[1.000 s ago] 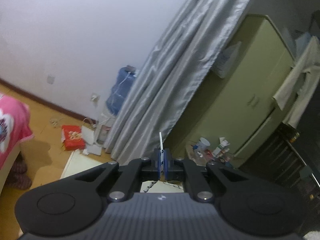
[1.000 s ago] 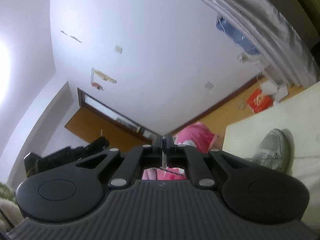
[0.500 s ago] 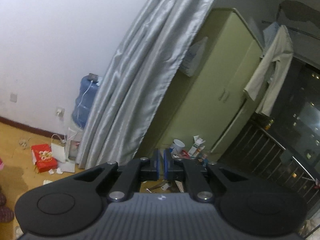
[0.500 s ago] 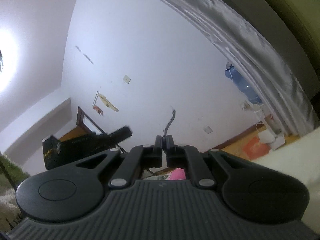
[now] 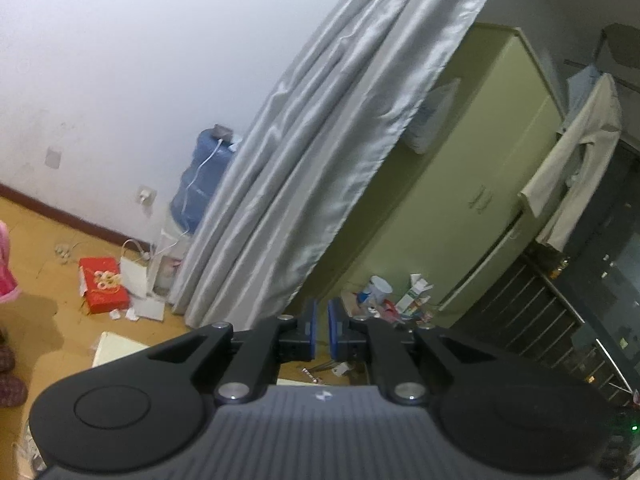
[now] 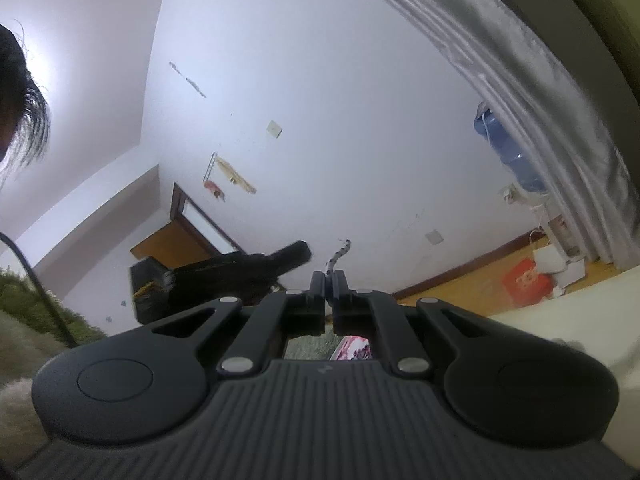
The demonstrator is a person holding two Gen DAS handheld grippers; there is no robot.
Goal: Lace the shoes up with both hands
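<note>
My right gripper is shut on a thin grey-and-white speckled shoelace, whose free end curls up above the fingertips. My left gripper has blue pads with a narrow gap, and its jaws are opening with nothing between them. It points out over the floor toward the curtain. No shoe appears in either view. To the left of my right gripper, a black hand-held tool reaches in beside the lace end.
A pale tabletop lies at the right. Beyond are a grey curtain, a green wardrobe, a blue water bottle and a red box on the wooden floor. A person's dark hair shows at the upper left.
The white lace tip that stood in my left gripper a second ago is gone, and its pads have parted slightly. My right gripper rose and rolled; the shoe left its view.
</note>
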